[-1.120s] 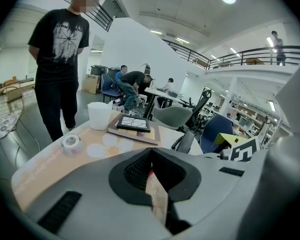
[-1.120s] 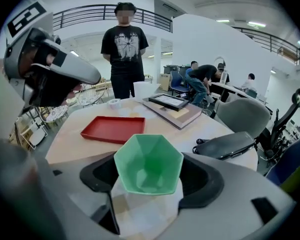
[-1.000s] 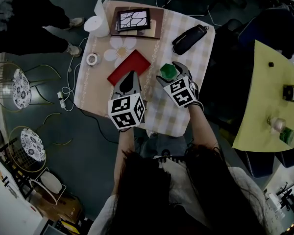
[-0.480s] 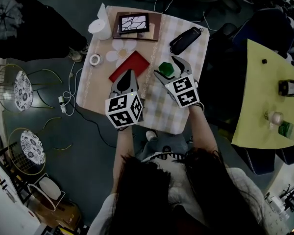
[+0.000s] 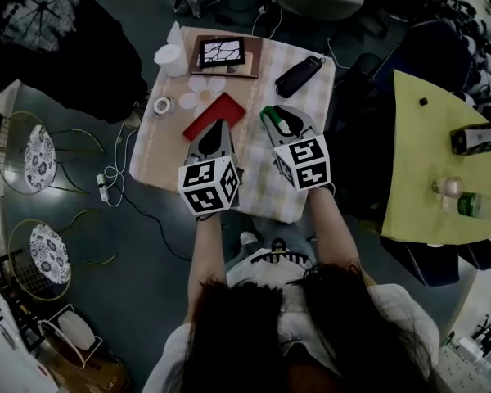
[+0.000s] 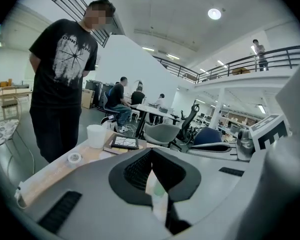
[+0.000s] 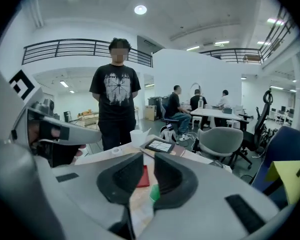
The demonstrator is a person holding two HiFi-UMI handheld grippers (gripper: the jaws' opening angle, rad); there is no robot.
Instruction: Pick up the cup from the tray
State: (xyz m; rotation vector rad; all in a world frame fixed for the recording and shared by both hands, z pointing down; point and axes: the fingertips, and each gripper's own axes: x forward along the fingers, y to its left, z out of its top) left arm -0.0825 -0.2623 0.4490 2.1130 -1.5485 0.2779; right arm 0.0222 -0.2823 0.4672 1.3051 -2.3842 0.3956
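step: lift stage of the pick. Grasp reads as made, carry-away not yet shown.
right gripper point(image 7: 148, 156): jaws have just been closing; now drawn to a narrow gap and pinched, by the look of it, on the wall of the small green cup point(image 5: 266, 115). Only a green sliver shows low against one pad.
cup position: at the right gripper's tips, over the checked tablecloth point(image 5: 266, 88), just right of the flat red square tray point(image 5: 215, 115) and not on it. Cannot tell whether it is clear of the cloth.
left gripper point(image 6: 151, 151): pads together at the tips, nothing between them, held above the tray's near corner.
next move: steady upward pull, grip unchanged, wrist kept level. Thin hold on the wall, so tilt or slip looks the likely risk.
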